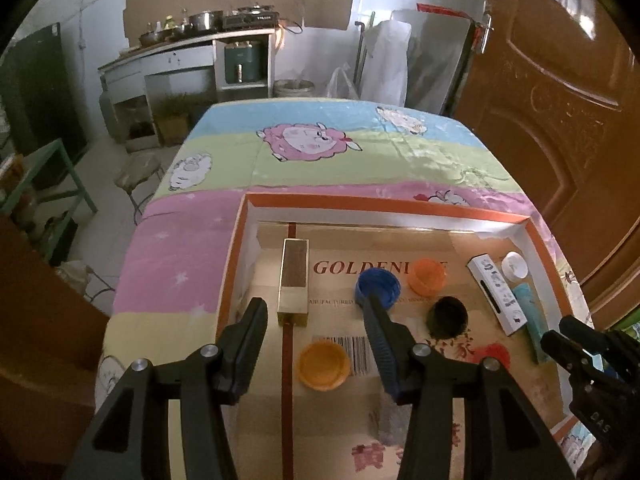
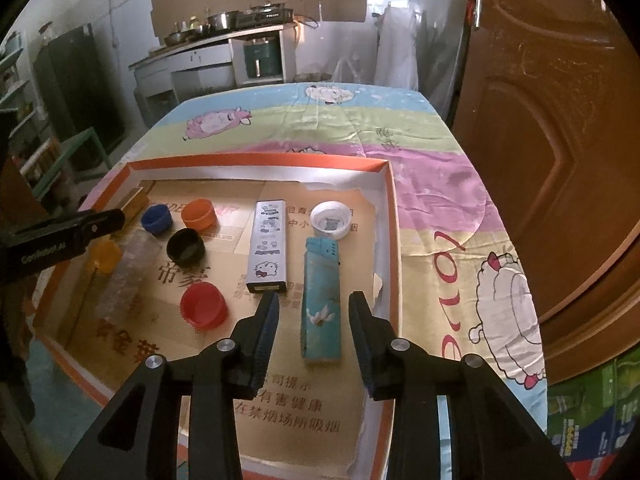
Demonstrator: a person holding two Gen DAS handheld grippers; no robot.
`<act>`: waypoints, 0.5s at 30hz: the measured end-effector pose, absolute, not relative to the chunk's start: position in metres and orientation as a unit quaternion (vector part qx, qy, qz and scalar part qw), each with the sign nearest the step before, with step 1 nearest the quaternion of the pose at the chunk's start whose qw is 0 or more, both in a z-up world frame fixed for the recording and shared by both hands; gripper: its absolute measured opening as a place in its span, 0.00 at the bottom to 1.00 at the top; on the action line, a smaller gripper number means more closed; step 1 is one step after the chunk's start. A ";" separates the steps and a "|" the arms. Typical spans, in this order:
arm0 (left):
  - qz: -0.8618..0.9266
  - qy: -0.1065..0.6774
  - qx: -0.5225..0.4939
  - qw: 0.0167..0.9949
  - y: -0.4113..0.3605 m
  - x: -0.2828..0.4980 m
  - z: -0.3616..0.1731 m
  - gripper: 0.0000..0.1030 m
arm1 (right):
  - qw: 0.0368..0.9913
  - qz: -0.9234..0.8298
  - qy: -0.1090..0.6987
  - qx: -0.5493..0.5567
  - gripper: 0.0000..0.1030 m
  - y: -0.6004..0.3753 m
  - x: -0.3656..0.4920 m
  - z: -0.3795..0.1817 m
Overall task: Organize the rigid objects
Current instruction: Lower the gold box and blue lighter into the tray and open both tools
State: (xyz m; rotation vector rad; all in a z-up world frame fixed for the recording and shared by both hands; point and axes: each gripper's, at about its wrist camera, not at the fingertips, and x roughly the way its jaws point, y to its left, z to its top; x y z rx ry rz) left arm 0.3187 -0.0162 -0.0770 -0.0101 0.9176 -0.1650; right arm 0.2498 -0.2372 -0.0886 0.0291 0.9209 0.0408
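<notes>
An orange-rimmed cardboard tray [image 1: 240, 240] [image 2: 390, 216] on the table holds several bottle caps and lighters. My left gripper [image 1: 314, 308] is open just in front of a gold and brown lighter [image 1: 295, 280], with a yellow-orange cap [image 1: 324, 365] lying between its fingers. Blue [image 1: 378, 287], orange [image 1: 428, 276] and black [image 1: 447, 316] caps lie to its right. My right gripper [image 2: 314, 304] is open around the near half of a teal lighter [image 2: 322, 300]. A white Hello Kitty lighter [image 2: 267, 246], a white cap [image 2: 331, 220] and a red cap [image 2: 202, 305] lie nearby.
The table wears a pastel cartoon-sheep cloth [image 1: 312, 144]. A brown door [image 2: 552, 120] stands close on the right. A kitchen counter with pots [image 1: 192, 36] is at the back and a green frame [image 1: 60, 184] on the left floor.
</notes>
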 end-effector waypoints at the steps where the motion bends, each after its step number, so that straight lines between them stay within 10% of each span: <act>1: -0.078 0.440 -0.005 0.895 -0.016 0.316 -0.075 0.49 | 0.896 0.020 0.443 0.014 0.36 -0.237 0.248 -0.088; 15: -0.075 0.391 -0.022 0.917 -0.012 0.261 -0.041 0.60 | 0.911 0.014 0.411 0.011 0.61 -0.224 0.213 -0.063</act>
